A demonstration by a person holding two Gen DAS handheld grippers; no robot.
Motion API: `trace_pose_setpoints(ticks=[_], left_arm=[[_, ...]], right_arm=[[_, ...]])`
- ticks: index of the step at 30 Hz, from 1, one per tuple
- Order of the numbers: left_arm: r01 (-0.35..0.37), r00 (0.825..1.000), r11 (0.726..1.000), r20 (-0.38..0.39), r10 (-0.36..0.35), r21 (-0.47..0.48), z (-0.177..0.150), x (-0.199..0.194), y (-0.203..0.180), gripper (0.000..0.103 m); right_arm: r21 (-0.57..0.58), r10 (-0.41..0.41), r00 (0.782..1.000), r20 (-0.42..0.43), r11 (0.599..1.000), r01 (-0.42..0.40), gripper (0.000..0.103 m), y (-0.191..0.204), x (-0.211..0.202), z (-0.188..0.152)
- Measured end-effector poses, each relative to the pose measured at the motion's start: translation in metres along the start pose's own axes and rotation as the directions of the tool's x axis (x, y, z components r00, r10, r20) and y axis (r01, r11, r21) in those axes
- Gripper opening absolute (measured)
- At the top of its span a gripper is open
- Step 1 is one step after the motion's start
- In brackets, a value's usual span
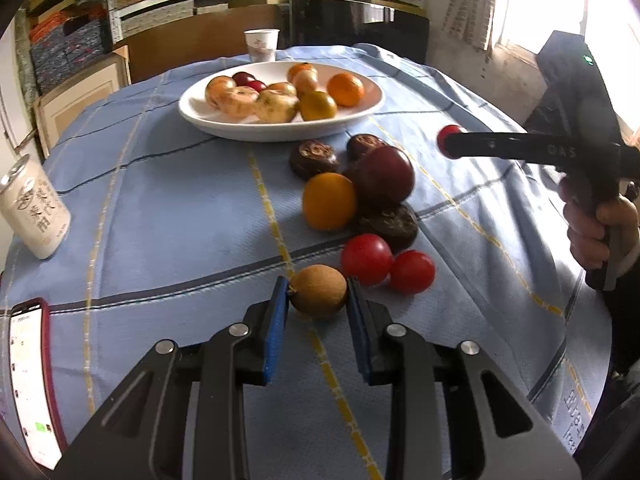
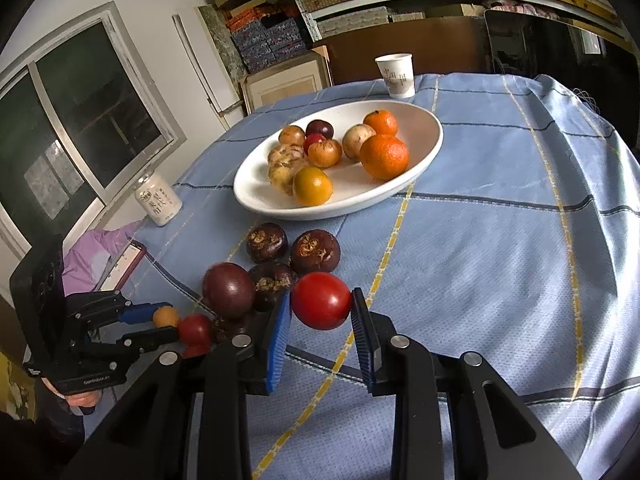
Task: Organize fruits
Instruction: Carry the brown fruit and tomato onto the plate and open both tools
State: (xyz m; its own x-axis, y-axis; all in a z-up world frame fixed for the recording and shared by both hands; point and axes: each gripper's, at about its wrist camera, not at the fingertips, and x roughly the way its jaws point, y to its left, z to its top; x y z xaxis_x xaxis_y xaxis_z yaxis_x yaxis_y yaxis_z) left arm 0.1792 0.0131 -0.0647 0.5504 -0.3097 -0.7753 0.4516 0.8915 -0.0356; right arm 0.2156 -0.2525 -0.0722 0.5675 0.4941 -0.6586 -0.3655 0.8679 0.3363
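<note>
Blue tablecloth (image 1: 160, 208): left gripper (image 1: 318, 300) clamps brown fruit (image 1: 318, 291); right gripper (image 2: 322, 316) pinches tomato (image 2: 321, 301), mostly hidden left-side.

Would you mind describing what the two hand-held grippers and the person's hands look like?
Both hand-held grippers, left and right, are matte black with cut-out linkages, silver pivot pins and ribbed blue finger pads. The right one has a boxy black body with a green light and faint pale lettering. The bare right hand wraps its grip.

right gripper (image 2: 321, 312) jaws pinching red tomato (image 2: 321, 300), seemingly lifted
</note>
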Motion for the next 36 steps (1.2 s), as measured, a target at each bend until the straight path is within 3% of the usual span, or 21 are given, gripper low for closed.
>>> trace_pose_setpoints(ticks=[8, 15, 20, 26, 36], left_arm=[[-0.046, 0.999, 0.999, 0.020, 0.046, 0.011, 0.026, -0.028, 0.009, 0.029], [-0.056, 0.993, 0.996, 0.096, 0.062, -0.067, 0.107, -0.030, 0.027, 0.029], [-0.083, 0.990, 0.987, 0.105, 0.097, -0.134, 0.169, 0.006, 0.038, 0.029], [-0.140, 0.985, 0.963, 0.069, 0.160, -0.231, 0.213, 0.059, 0.059, 0.029], [-0.209, 0.976, 0.940, -0.001, 0.217, -0.269, 0.220, 0.113, 0.082, 0.029]], right_arm=[[-0.055, 0.001, 1.000, 0.029, 0.998, 0.001, 0.031, 0.007, -0.021, 0.027], [-0.076, -0.034, 0.993, 0.117, 0.996, 0.043, 0.030, 0.009, -0.021, 0.081], [-0.028, -0.042, 0.994, 0.101, 0.999, 0.045, 0.030, -0.001, 0.018, 0.115], [-0.021, -0.082, 0.995, 0.049, 0.996, 0.083, 0.030, -0.008, 0.065, 0.138], [-0.052, -0.098, 0.995, -0.011, 0.994, 0.097, 0.031, -0.007, 0.108, 0.138]])
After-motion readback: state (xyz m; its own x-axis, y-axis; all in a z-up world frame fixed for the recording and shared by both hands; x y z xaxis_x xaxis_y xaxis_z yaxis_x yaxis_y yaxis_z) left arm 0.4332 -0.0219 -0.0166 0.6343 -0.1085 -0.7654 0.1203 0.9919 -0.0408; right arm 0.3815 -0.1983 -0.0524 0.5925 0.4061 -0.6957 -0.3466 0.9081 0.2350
